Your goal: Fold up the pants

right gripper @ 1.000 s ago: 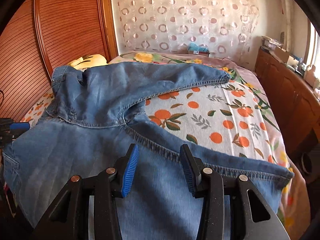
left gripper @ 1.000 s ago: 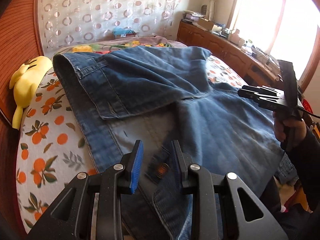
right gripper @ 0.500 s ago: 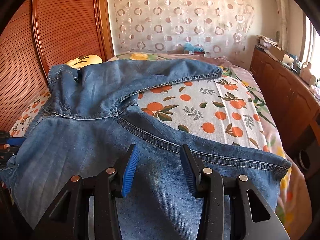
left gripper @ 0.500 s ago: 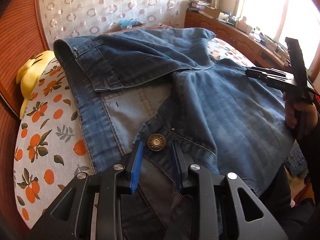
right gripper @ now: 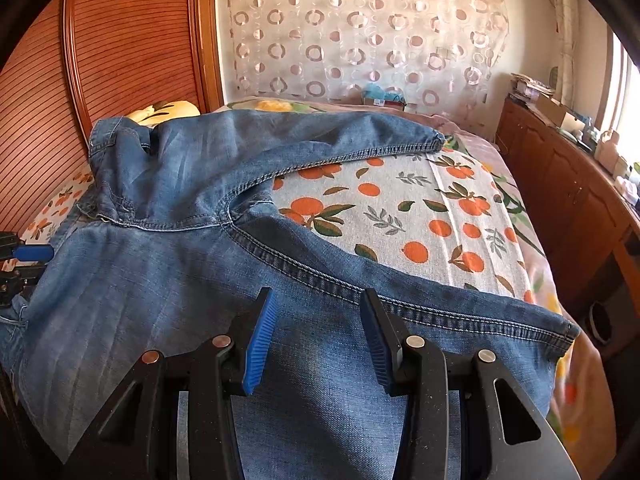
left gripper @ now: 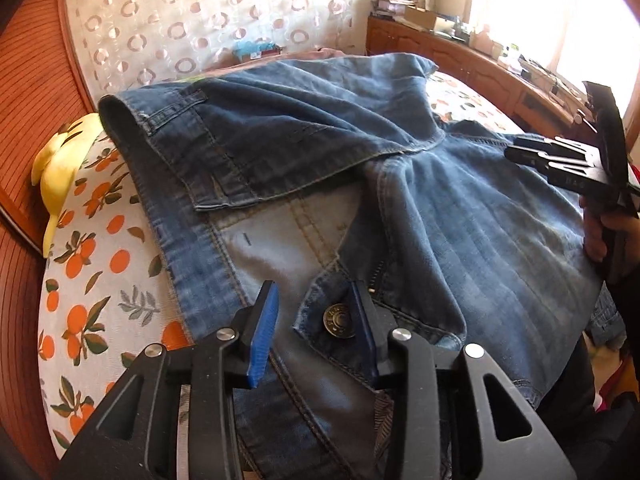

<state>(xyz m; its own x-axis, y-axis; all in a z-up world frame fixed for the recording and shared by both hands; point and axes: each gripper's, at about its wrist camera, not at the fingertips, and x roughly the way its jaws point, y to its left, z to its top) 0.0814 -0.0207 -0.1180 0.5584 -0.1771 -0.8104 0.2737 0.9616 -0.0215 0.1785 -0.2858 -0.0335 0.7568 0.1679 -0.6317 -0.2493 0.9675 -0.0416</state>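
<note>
Blue jeans (left gripper: pixel 460 220) lie spread on the bed, one leg stretched toward the far side (right gripper: pixel 320 136) and the other across the near edge (right gripper: pixel 440 304). My left gripper (left gripper: pixel 314 292) points down at the waistband. Its jaws are opening, and the flap with the brass button (left gripper: pixel 339 321) lies between them. The left pad (left gripper: pixel 262 332) stands clear of the denim. My right gripper (right gripper: pixel 317 300) is open over the near leg with nothing pinched. The left wrist view shows it (left gripper: pixel 516 152) in a hand (left gripper: pixel 596 236) above the thigh.
The bed sheet (right gripper: pixel 420 216) has an orange-fruit print. A yellow plush toy (left gripper: pixel 56 176) lies by the wooden headboard (right gripper: pixel 132 40). A low wooden cabinet (right gripper: pixel 580 192) with clutter on top runs along the right side under the window. A patterned curtain hangs behind the bed.
My left gripper has sunk toward the waistband and its jaws have widened. The button flap, pinched and lifted before, now lies loose between them. The right gripper has stayed put.
</note>
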